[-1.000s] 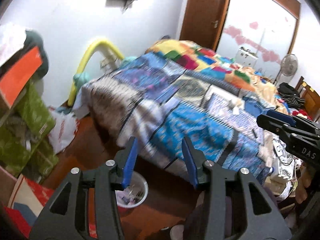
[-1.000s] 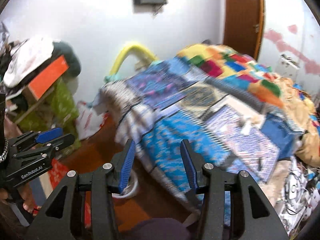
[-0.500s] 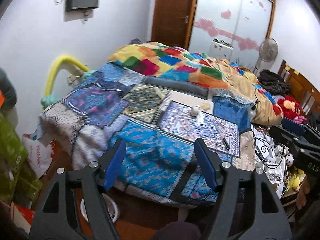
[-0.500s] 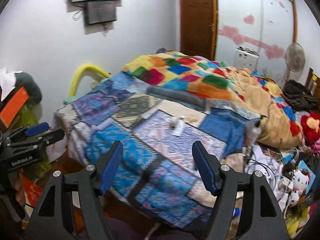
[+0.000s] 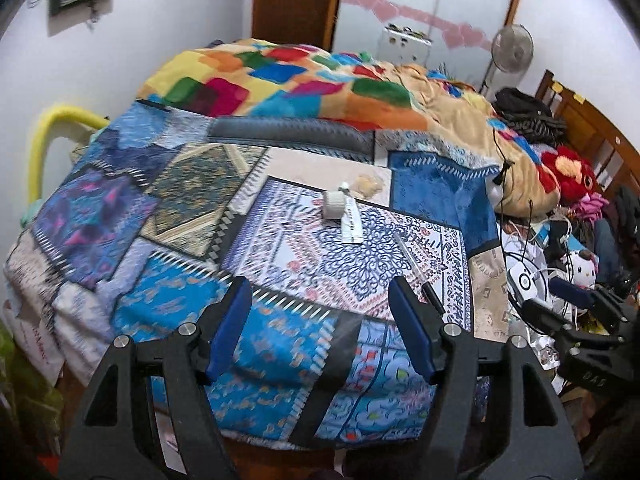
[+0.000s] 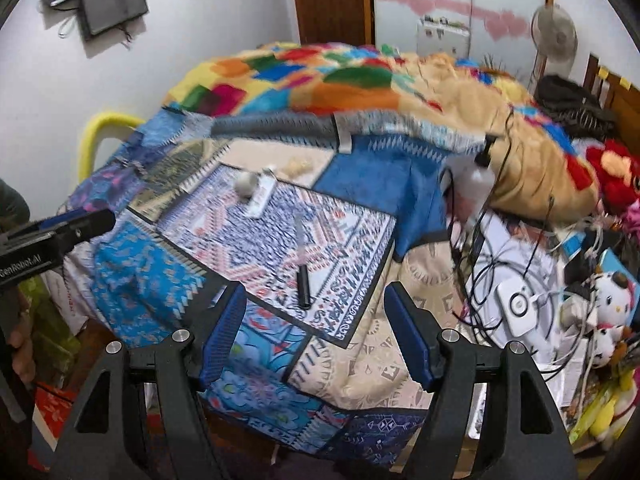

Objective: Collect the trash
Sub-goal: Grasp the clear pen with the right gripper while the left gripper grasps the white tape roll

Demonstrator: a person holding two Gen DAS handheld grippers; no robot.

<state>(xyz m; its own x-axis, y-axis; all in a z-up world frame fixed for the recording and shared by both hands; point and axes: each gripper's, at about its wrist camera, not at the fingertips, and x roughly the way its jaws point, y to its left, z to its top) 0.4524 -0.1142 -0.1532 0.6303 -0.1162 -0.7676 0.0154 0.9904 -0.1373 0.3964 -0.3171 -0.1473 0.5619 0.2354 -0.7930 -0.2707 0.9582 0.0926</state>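
Trash (image 5: 347, 216) lies on the bed (image 5: 328, 248); left hand-held gripper (image 5: 322, 330) and right hand-held gripper (image 6: 316, 330) tilt downward, wide, empty.

left wrist: from the bed's (image 5: 168, 312) foot, tilted down along its own tongs (image 5: 322, 328), fairly near | right wrist: same stance, set to the right, over the bed's corner (image 6: 360, 368) | shared: quilt top with roll (image 5: 334, 203) (image 6: 245, 184) and pen (image 5: 420, 276) (image 6: 302, 268), door, fan.

On the patchwork-quilted bed (image 5: 168, 216) ahead of me, a small white roll (image 5: 334, 203) touches a flat white packet (image 5: 352, 222); a slim black-capped pen (image 5: 420, 276) lies nearer, right of them
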